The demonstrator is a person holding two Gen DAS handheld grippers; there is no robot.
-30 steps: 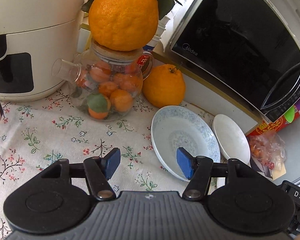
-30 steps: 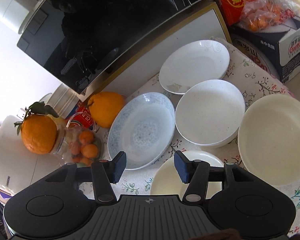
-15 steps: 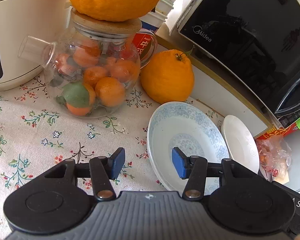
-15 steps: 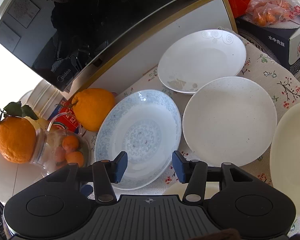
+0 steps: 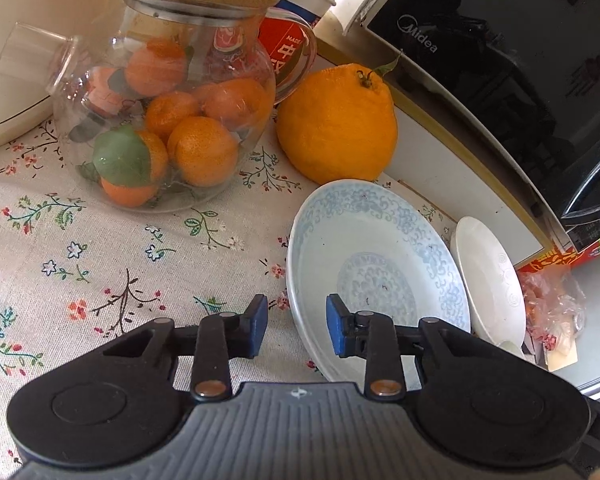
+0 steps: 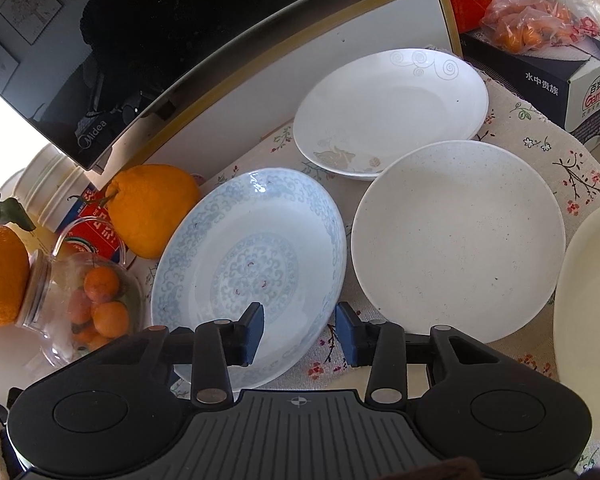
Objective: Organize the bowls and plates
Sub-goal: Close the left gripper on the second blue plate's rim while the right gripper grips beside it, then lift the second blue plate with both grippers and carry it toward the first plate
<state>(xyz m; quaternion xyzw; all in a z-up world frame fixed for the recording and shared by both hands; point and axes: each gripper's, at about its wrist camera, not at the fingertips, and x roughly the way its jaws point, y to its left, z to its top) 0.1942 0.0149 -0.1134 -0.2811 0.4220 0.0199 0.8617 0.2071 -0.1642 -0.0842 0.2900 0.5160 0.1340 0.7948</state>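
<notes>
A blue-patterned plate [image 5: 376, 264] [image 6: 252, 264] lies on the floral tablecloth [image 5: 100, 260]. My left gripper [image 5: 297, 328] straddles the plate's left rim, one pad outside and one over the dish. Its jaws are closing, and a gap still shows beside the rim. My right gripper [image 6: 300, 334] straddles the plate's near right rim, also closing without pressing. To the right are a speckled white plate [image 6: 456, 248], a white plate with swirls [image 6: 392, 108] [image 5: 488, 276], and a cream dish [image 6: 592, 300] at the edge.
A glass teapot of tangerines [image 5: 168, 120] and a large orange fruit [image 5: 336, 124] stand just behind the blue plate. A black microwave [image 5: 500, 60] looms at the back. A white appliance [image 5: 12, 60] is far left. A box carrying bagged fruit [image 6: 540, 60] sits back right.
Both grippers have come forward and down onto the blue-patterned plate, and their jaws have narrowed. The plate's rim now lies between each pair of pads.
</notes>
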